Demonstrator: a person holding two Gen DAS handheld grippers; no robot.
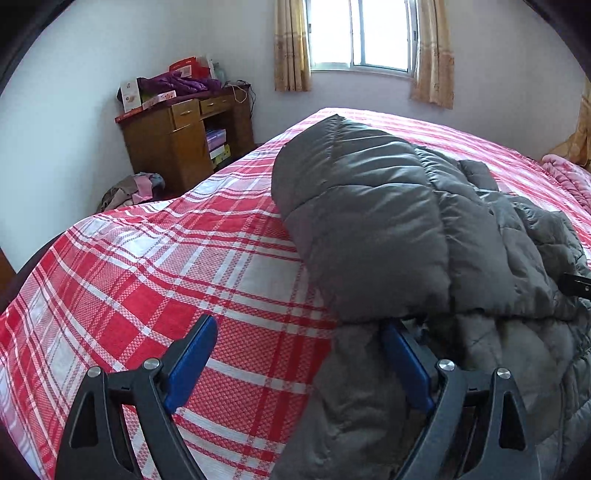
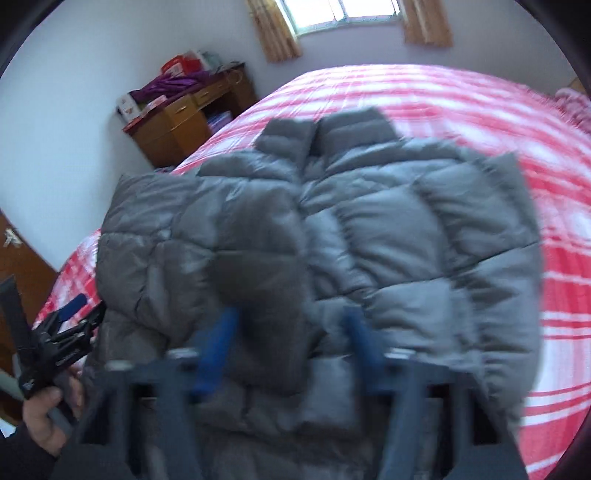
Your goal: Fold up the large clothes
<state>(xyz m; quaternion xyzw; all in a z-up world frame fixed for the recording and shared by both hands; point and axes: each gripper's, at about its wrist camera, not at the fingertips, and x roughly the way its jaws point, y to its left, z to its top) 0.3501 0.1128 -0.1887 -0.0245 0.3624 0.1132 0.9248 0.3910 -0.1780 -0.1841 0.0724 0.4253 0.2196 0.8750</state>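
A grey puffer jacket (image 1: 388, 229) lies on the red and white plaid bed (image 1: 177, 280), a sleeve folded across its body. My left gripper (image 1: 299, 339) is open at the jacket's left edge; its right finger is tucked under the fabric, its left finger over bare sheet. In the right wrist view, which is blurred by motion, the jacket (image 2: 369, 229) fills the middle with its collar toward the far side. My right gripper (image 2: 291, 325) is open, its blue fingers straddling a dark sleeve end. The left gripper (image 2: 74, 314) shows at the left, held by a hand.
A wooden desk (image 1: 184, 136) piled with boxes and purple cloth stands in the far left corner, clothes heaped on the floor beside it. A curtained window (image 1: 362, 33) is behind the bed. A pink blanket (image 1: 569, 173) lies at the bed's right edge.
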